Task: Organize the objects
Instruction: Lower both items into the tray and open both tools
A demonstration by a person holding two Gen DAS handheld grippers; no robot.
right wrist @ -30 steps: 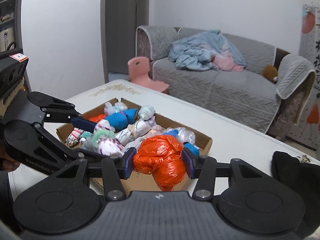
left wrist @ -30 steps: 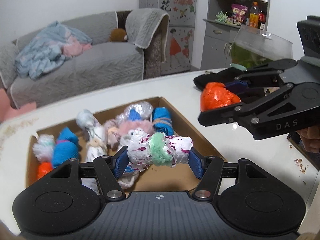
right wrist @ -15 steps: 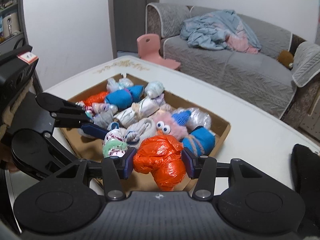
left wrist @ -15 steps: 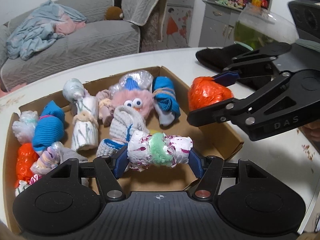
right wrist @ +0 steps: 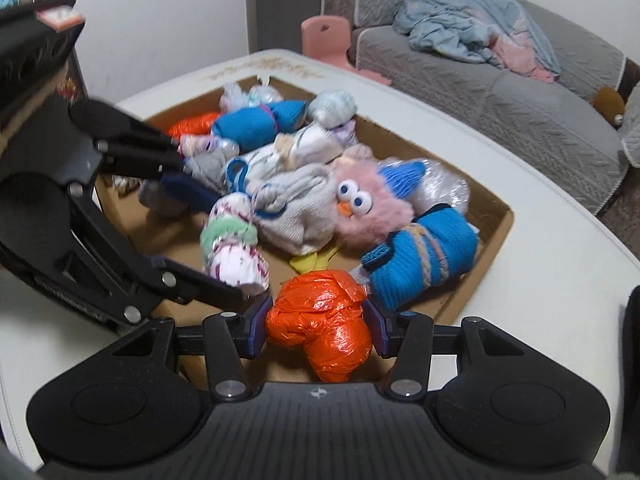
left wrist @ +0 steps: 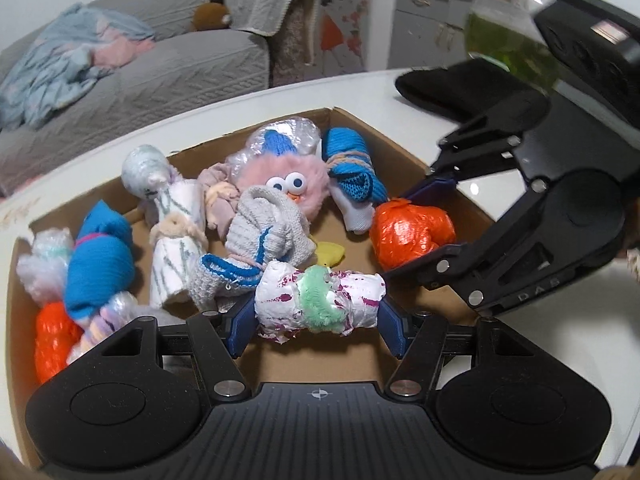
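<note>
Cardboard box point(left wrist: 404, 152) crowded, left tongs point(left wrist: 318, 320) clamp speckled bundle point(left wrist: 320, 300), right tongs point(right wrist: 318, 322) clamp orange bundle point(right wrist: 324, 320) over near rim

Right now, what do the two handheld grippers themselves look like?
Both are matte black plastic. The left gripper and right gripper have blue finger pads, silver screws, round side discs and a ribbed centre plate with a small crosshair mark. The right one carries raised "DAS" lettering.

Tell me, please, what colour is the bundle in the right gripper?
Bright orange, clearest in the right wrist view.
</note>
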